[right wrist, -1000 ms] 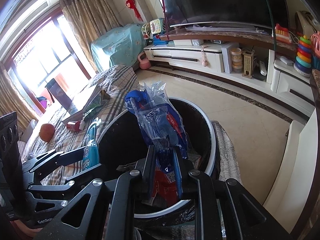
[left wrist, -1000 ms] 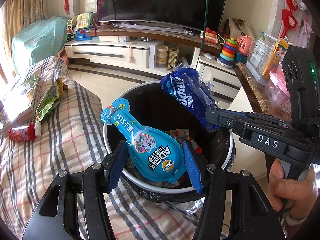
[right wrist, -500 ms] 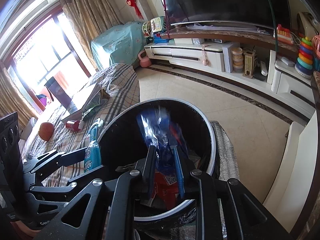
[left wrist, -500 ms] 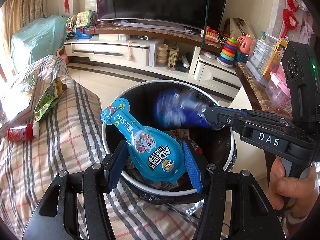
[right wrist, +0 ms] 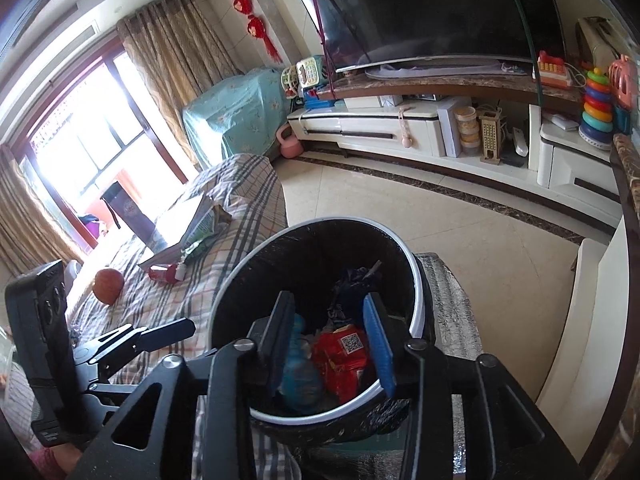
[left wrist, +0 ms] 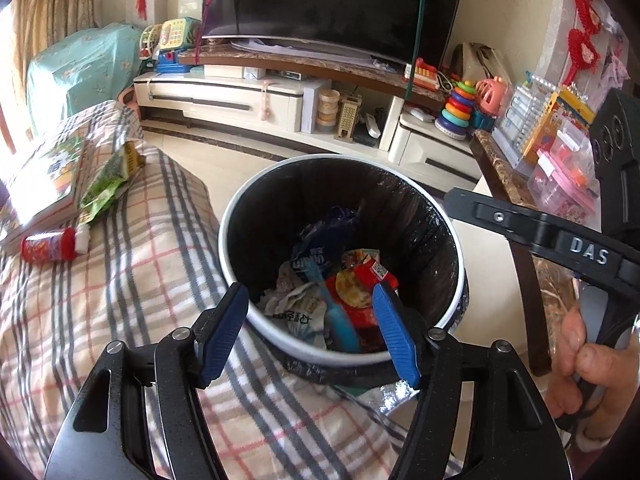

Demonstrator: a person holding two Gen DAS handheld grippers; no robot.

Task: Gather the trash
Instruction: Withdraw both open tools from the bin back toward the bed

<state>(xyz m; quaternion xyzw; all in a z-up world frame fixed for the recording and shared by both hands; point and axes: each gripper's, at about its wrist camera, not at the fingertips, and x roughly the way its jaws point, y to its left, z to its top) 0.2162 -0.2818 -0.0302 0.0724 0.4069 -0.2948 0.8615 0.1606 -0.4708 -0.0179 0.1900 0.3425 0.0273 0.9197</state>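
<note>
A round bin [left wrist: 240, 216] with a white rim and black liner stands beside the plaid sofa; it also shows in the right wrist view [right wrist: 416, 276]. Inside lie the dark blue bag [left wrist: 320, 248], the light blue pouch [left wrist: 340, 324] and a red wrapper [left wrist: 360, 280]. My left gripper [left wrist: 310, 320] is open and empty over the bin's near rim. My right gripper [right wrist: 328, 336] is open and empty over the bin; the pouch [right wrist: 298, 380] and red wrapper [right wrist: 344, 356] show between its fingers.
On the plaid sofa [left wrist: 100, 280] lie a small red bottle [left wrist: 52, 244], a green wrapper [left wrist: 104, 188] and a book [left wrist: 44, 176]. An orange fruit [right wrist: 108, 286] sits farther along the sofa. A TV cabinet [left wrist: 240, 96] with toys stands across the tiled floor.
Both grippers opened. The light blue pouch dropped from my left gripper and the dark blue bag from my right gripper into the bin.
</note>
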